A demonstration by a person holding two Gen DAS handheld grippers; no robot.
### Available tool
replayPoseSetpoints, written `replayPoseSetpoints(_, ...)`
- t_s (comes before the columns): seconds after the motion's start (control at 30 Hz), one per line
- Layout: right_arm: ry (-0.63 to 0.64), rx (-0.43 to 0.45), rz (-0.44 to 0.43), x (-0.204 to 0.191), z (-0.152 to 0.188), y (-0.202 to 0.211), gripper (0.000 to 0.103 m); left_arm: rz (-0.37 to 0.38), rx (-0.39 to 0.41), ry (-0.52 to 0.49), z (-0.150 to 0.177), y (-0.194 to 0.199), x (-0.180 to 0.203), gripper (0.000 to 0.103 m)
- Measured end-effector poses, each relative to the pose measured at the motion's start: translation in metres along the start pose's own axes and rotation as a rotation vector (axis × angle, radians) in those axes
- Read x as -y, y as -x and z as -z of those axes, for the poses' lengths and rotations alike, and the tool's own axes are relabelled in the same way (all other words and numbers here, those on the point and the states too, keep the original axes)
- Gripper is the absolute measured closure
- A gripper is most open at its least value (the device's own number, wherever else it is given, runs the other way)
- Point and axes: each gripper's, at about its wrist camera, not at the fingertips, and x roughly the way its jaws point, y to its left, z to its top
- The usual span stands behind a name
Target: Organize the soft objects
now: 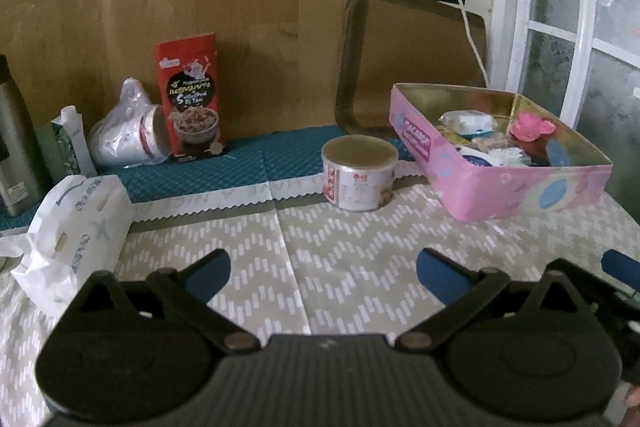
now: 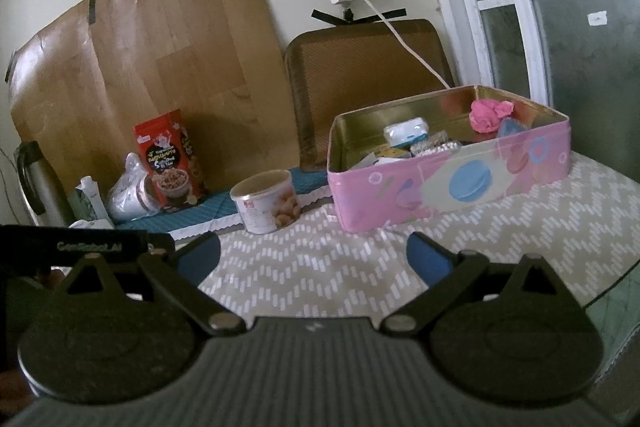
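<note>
Two grippers, left gripper and right gripper, hover low in frame over the patterned desk, jaws apart and empty, seemingly between picks, while soft items like a pink crumpled cloth already sit in the open pink tin box at right.

the patterned tablecloth lies bare ahead of both grippers, open passage up to the round tin can at centre. the pink tin box blocks the right side, a white tissue pack the left edge. red snack pouch and bagged cups crowd the back wall.
</note>
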Motion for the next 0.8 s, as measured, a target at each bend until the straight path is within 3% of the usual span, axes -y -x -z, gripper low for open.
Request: replayPoseSetpoints(0.8, -0.002, -0.005, -0.012, -0.0001, 0.0034, -0.0016, 0.002, -0.016, -0.021, 0.001, 0.0017, -0.0051, -0.0027, 0.0)
